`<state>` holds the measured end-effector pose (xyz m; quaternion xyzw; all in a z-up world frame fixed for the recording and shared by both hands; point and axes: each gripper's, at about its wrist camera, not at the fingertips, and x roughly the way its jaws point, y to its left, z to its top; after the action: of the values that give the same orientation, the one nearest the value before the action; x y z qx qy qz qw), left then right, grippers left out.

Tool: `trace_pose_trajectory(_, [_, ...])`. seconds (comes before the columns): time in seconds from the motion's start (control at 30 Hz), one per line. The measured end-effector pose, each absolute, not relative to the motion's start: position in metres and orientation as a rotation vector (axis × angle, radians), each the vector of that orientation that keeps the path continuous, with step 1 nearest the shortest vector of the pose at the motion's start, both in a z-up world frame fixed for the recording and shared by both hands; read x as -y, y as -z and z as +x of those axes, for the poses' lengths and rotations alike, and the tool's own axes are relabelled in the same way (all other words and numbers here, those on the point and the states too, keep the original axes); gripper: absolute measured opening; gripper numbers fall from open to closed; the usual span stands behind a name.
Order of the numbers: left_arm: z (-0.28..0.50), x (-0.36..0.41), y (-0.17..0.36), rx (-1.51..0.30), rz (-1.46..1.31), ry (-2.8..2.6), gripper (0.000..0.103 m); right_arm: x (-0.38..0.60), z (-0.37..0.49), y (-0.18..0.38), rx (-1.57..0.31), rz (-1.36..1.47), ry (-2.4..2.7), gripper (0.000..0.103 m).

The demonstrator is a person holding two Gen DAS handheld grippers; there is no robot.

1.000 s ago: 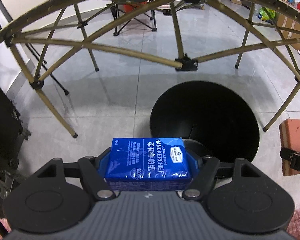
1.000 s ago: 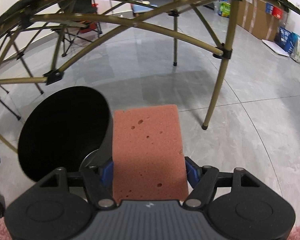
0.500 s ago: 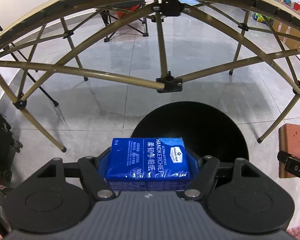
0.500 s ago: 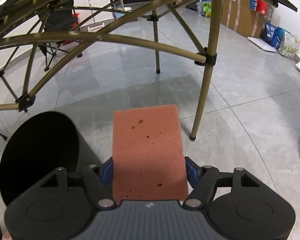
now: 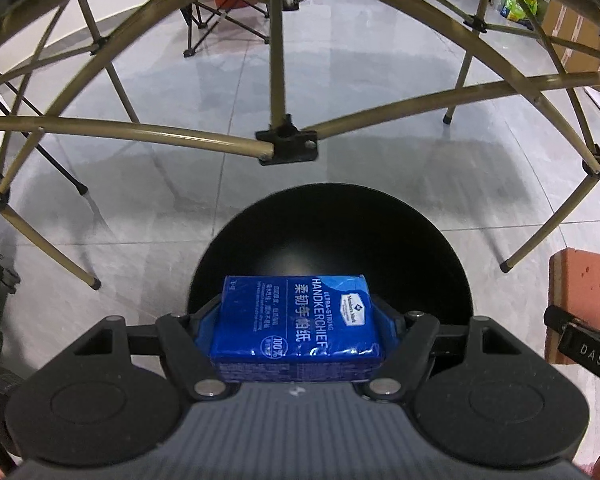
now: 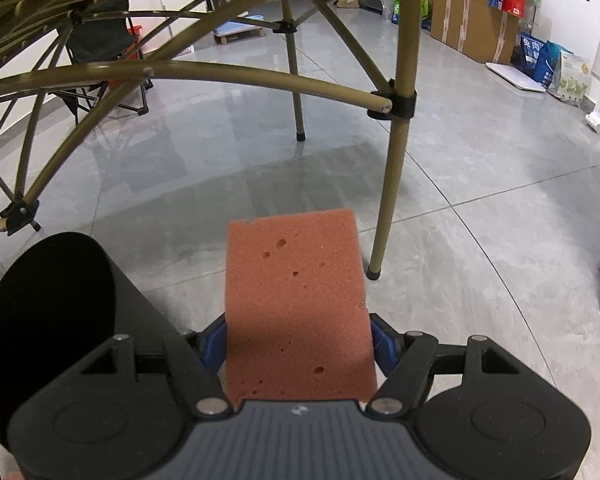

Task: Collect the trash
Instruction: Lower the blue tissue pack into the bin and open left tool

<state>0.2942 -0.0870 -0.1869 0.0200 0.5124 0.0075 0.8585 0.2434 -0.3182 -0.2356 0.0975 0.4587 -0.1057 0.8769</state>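
Observation:
In the left wrist view my left gripper (image 5: pixel 296 320) is shut on a blue handkerchief tissue pack (image 5: pixel 296 316), held over the near edge of the round black bin (image 5: pixel 332 236) on the floor. The right wrist view shows my right gripper (image 6: pixel 298 332) shut on a reddish-brown sponge (image 6: pixel 294 296), which sticks out forward over the grey floor. The black bin (image 6: pixel 56 304) lies to its left there. The sponge (image 5: pixel 578 288) and part of the right gripper also show at the right edge of the left wrist view.
Olive-gold folding table legs and cross bars (image 5: pixel 284 144) span the space above and behind the bin; one leg (image 6: pixel 392 184) stands just right of the sponge. A folding chair (image 6: pixel 100 48), cardboard boxes (image 6: pixel 476 20) and bags (image 6: pixel 556 68) sit farther off on the grey tiled floor.
Both grippers shifted with their loads still held. The bin slid toward the centre under the tissue pack in the left view, and toward the left edge in the right view.

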Motion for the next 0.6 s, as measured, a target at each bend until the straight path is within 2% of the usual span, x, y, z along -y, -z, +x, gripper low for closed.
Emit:
trace_pose_trajectory(0.5, [0.302,0.106,0.2,-1.131,0.047,-0.009,0.074,0.319,0.242,0.237,-0.964,0.195,0.214,0.069])
trace_pose_trajectory(0.57, [0.303,0.105,0.201,-1.141,0.036,-0.008,0.078,0.319,0.242,0.237,-0.966,0.196,0.213,0.069])
trace_pose_trajectory(0.6, [0.304,0.105,0.201,-1.148,0.024,-0.009,0.089,0.32,0.242,0.237,-0.967,0.197,0.212,0.069])
